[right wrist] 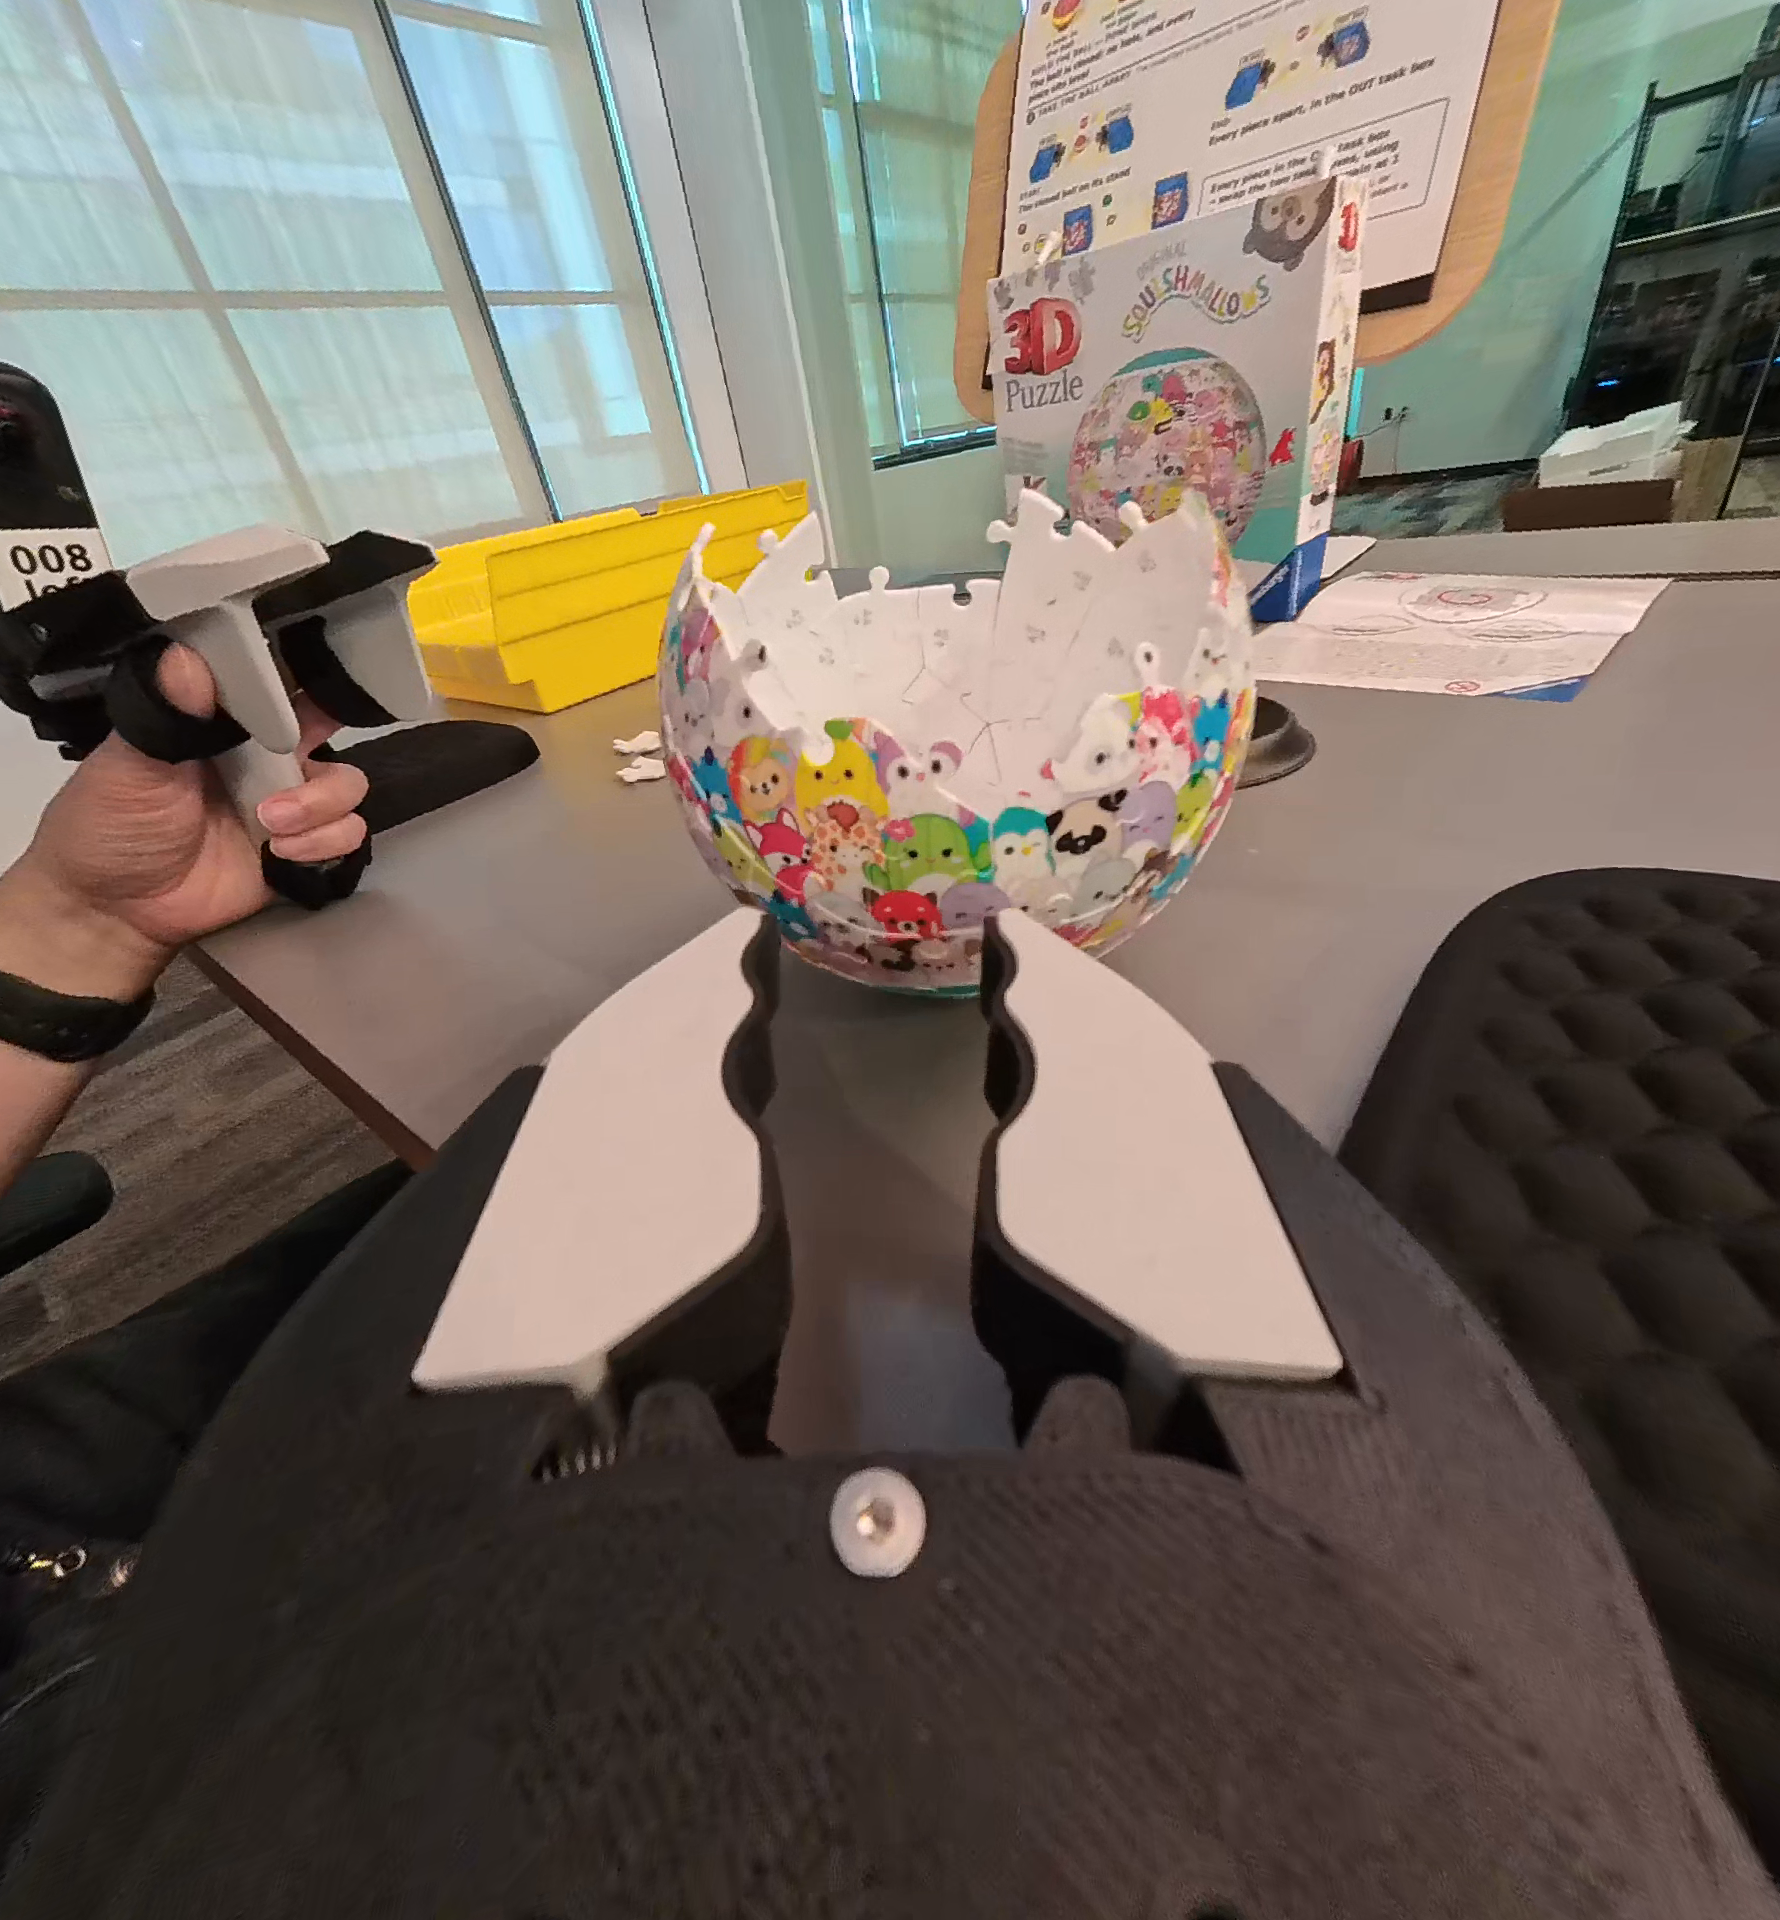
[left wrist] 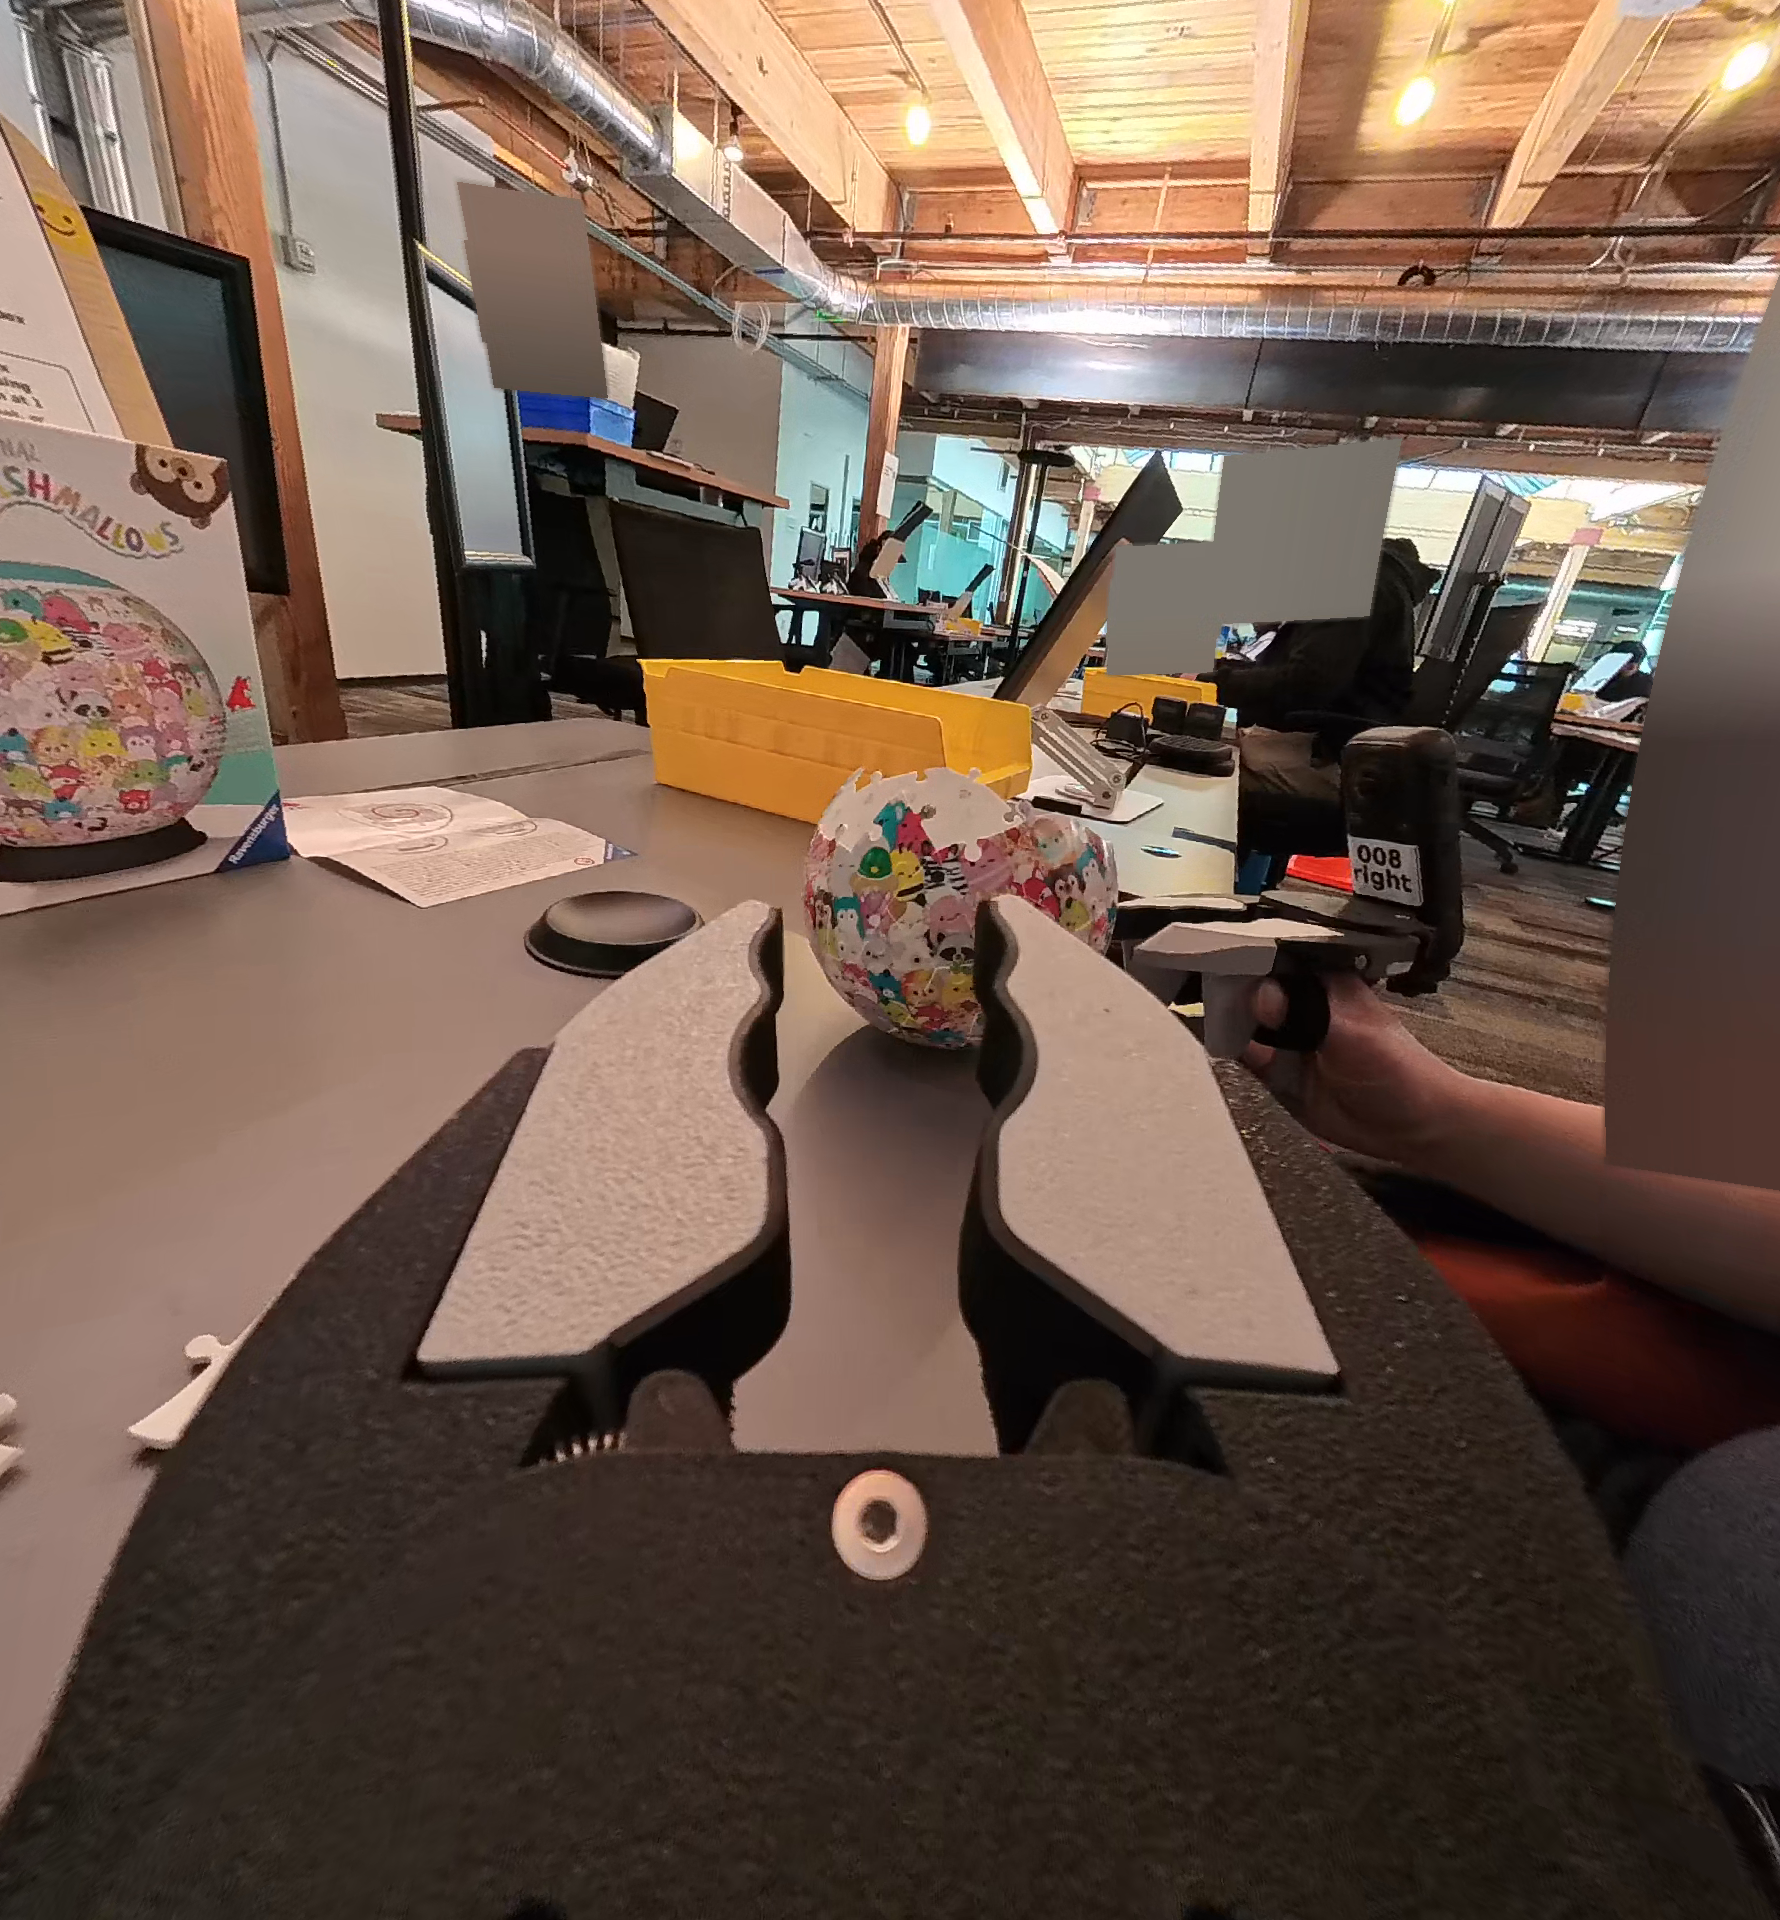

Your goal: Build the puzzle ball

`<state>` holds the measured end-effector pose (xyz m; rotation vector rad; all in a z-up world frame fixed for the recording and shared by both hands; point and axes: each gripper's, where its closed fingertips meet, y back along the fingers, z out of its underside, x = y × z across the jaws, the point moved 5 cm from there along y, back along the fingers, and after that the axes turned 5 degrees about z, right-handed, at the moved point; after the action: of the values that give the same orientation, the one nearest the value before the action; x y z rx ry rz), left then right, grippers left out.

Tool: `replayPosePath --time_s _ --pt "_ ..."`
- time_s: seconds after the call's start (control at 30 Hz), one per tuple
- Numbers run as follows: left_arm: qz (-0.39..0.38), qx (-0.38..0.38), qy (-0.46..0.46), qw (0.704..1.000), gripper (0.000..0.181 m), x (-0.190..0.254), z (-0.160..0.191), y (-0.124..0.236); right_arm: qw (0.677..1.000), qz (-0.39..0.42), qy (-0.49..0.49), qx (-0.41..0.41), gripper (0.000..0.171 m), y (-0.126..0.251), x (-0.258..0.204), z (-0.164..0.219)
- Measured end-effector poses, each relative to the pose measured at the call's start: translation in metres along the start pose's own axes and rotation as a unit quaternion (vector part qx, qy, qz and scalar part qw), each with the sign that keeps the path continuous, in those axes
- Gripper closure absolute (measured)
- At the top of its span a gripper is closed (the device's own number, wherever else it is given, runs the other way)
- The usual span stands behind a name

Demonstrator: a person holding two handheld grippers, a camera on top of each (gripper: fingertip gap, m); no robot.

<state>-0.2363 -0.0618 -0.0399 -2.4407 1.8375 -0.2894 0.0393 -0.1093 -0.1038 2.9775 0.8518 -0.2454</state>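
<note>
The half-built puzzle ball (left wrist: 953,904) (right wrist: 953,769) sits on the grey table (left wrist: 242,1039), a colourful open shell with a jagged white rim. My left gripper (left wrist: 881,935) is open and empty, its tips just short of the ball. My right gripper (right wrist: 881,940) is open and empty, its tips close to the ball's lower side. Each gripper shows in the other's view, held by a hand: the right one (left wrist: 1270,935) beside the ball, the left one (right wrist: 273,623) off to the left. Loose white pieces (left wrist: 190,1392) (right wrist: 642,753) lie on the table.
A round black stand (left wrist: 616,925) (right wrist: 1281,743) lies near the ball. The puzzle box (left wrist: 86,675) (right wrist: 1177,405) and an instruction sheet (left wrist: 450,831) (right wrist: 1457,629) sit behind. A yellow bin (left wrist: 824,738) (right wrist: 595,603) is at the table's back. A black padded cushion (right wrist: 1634,1143) lies at right. There is about 20 cm between the tips of the two grippers.
</note>
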Motion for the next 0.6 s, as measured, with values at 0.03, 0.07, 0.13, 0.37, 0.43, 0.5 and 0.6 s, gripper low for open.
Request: replayPosePath --time_s 0.03,0.07,0.13,0.37,0.43,0.5,0.6 --pt "0.000 0.000 0.000 1.000 0.147 0.0000 0.0001 0.0000 1.000 0.002 0.002 0.002 0.134 0.0001 0.0000 -0.0001" --pt "-0.001 0.001 0.001 1.000 0.147 -0.0002 0.0000 0.0001 1.000 0.003 0.005 0.002 0.135 0.0001 -0.0004 0.0001" --pt "-0.001 0.005 0.002 1.000 0.148 -0.0006 -0.0006 0.0009 1.000 0.005 0.009 0.000 0.136 -0.0002 -0.0007 0.0006" --pt "0.000 0.008 0.002 1.000 0.149 -0.0006 -0.0009 0.0009 1.000 -0.003 0.007 -0.001 0.140 -0.0001 -0.0011 0.0007" --pt "-0.001 0.007 0.000 1.000 0.149 -0.0001 -0.0007 0.0006 1.000 -0.005 0.007 0.000 0.141 0.0002 -0.0015 0.0007" --pt "0.000 0.007 -0.001 1.000 0.150 0.0000 -0.0006 0.0005 1.000 -0.005 0.008 0.000 0.142 0.0001 -0.0015 0.0007" --pt "0.001 0.009 0.002 1.000 0.151 -0.0008 -0.0009 0.0005 1.000 -0.006 0.007 -0.004 0.142 -0.0004 -0.0014 0.0008"
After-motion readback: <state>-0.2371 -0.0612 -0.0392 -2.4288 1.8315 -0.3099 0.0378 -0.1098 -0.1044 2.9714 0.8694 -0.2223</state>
